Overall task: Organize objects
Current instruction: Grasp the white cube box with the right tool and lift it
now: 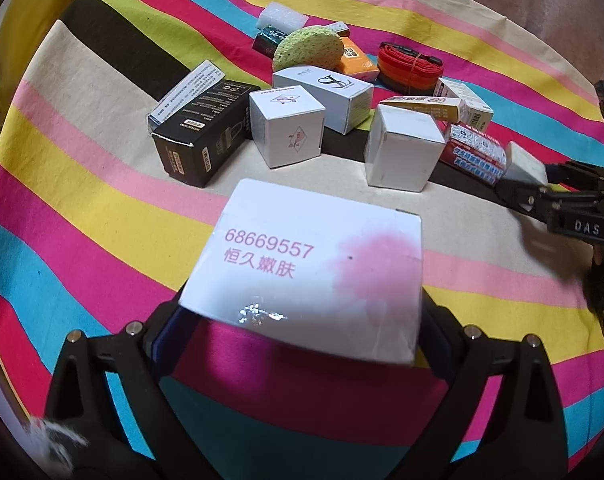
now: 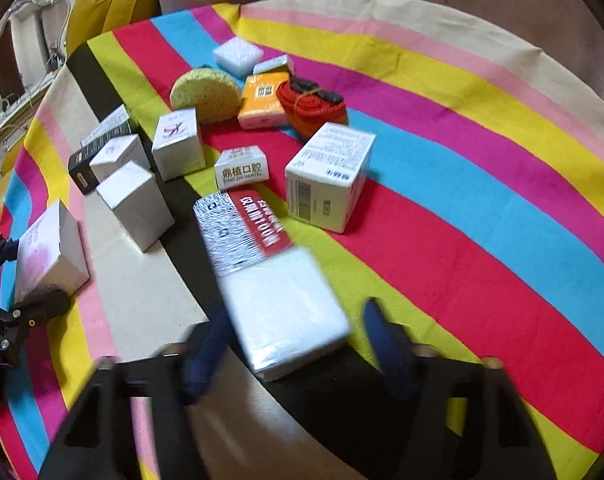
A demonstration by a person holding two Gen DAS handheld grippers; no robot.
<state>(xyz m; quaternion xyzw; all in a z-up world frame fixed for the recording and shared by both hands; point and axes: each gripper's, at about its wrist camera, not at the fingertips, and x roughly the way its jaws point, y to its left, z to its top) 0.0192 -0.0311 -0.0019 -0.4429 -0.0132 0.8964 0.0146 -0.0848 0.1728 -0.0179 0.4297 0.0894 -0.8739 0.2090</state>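
Left wrist view: my left gripper (image 1: pixel 302 320) clamps the white pink-printed carton (image 1: pixel 309 268); my right gripper (image 2: pixel 294 340) straddles the white-and-red packet (image 2: pixel 270 280), grip uncertain. Next, place both beside the white boxes mid-tablecloth (image 1: pixel 82 200).

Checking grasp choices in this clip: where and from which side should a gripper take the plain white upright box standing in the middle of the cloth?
Grip the plain white box across its two broad upright faces, near the top, coming from above. It stands taller than wide, and the printed cube sits close behind it, so a low side approach looks crowded and might tip it.
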